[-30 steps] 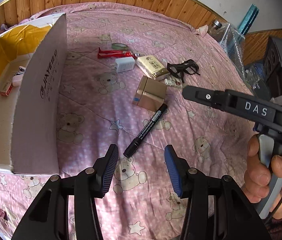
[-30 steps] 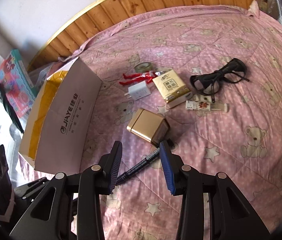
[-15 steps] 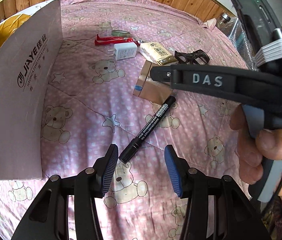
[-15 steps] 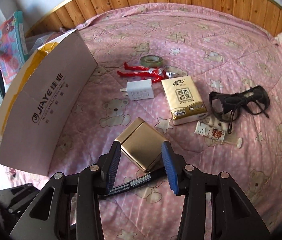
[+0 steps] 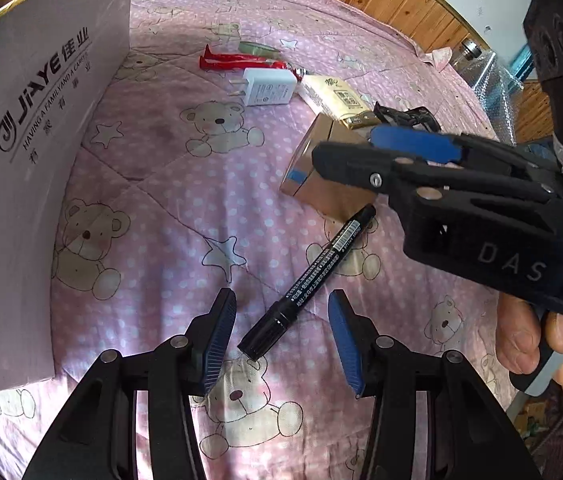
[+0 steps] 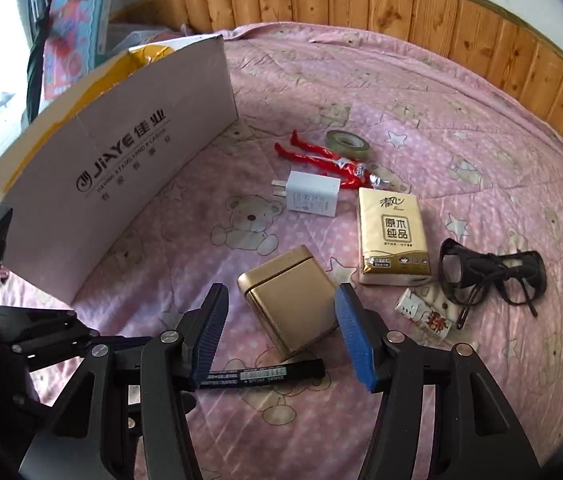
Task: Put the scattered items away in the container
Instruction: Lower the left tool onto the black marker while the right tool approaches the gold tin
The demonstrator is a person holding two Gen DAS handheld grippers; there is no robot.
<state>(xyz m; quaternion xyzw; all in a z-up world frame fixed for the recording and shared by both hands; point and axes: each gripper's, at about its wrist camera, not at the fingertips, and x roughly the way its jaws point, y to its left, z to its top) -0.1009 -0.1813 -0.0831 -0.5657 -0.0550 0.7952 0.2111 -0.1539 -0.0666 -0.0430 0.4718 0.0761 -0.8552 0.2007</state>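
- Pink bedspread (image 6: 461,128) with a bear and star print; everything lies on it.
- Cardboard box (image 6: 121,152), open at the top with yellow lining showing, stands off to the left of both tongs, well apart from the loose items.
- Left tongs (image 5: 281,328) held low with the jaws wide and nothing between the pads but the cap end of the black marker (image 5: 313,276), which lies flat on the spread and slants away up to the right.
- Right tongs (image 6: 279,330) also spread wide, jaws either side of the gold tin (image 6: 293,300); whether the pads touch it I cannot tell. A hand (image 5: 537,340) grips the handle.
- Gold tin lies straight ahead of the right tongs, its near edge just beside the far end of the marker.
- Tissue packet (image 6: 393,236) lies beyond the tin, a little right.
- Black glasses (image 6: 489,276) are right of the packet, folded, with a small white tube (image 6: 425,316) just beside them.
- White charger plug (image 6: 313,198) is ahead and left of the packet.
- Red toy figure (image 6: 321,158) and a roll of tape (image 6: 347,142) lie farthest out.
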